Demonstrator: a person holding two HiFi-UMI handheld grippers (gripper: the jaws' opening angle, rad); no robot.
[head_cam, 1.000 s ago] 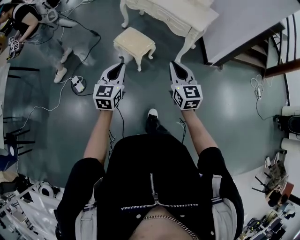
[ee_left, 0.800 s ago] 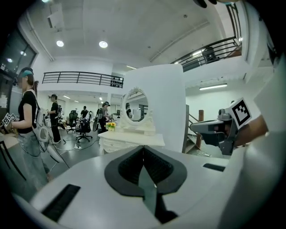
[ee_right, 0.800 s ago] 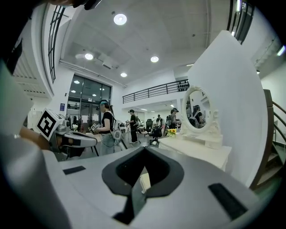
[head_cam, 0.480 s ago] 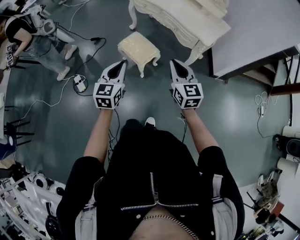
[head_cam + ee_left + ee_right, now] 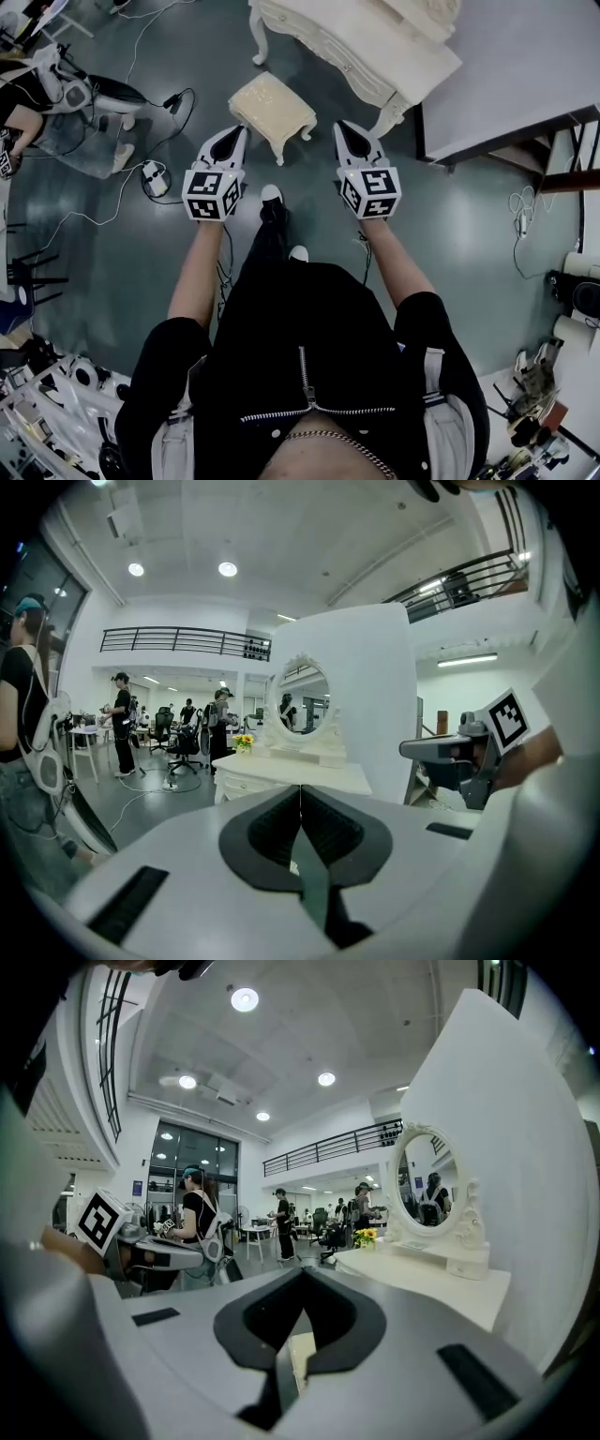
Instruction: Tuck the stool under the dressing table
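Note:
A cream padded stool stands on the grey floor, just out from the front of the white carved dressing table. My left gripper is shut and empty, its tip just left of the stool's near corner, above the floor. The right gripper is also shut and empty, right of the stool and near the table's front leg. In the left gripper view the shut jaws point at the table and its oval mirror. The right gripper view shows its shut jaws beside the tabletop.
A power strip and cables lie on the floor to the left, near a person with equipment. A white partition stands right of the table, with stairs beyond. My shoe is just short of the stool.
I have stepped forward: the stool and dressing table sit nearer to both gripper tips. One shoe has moved up between the grippers. Both jaws stay shut.

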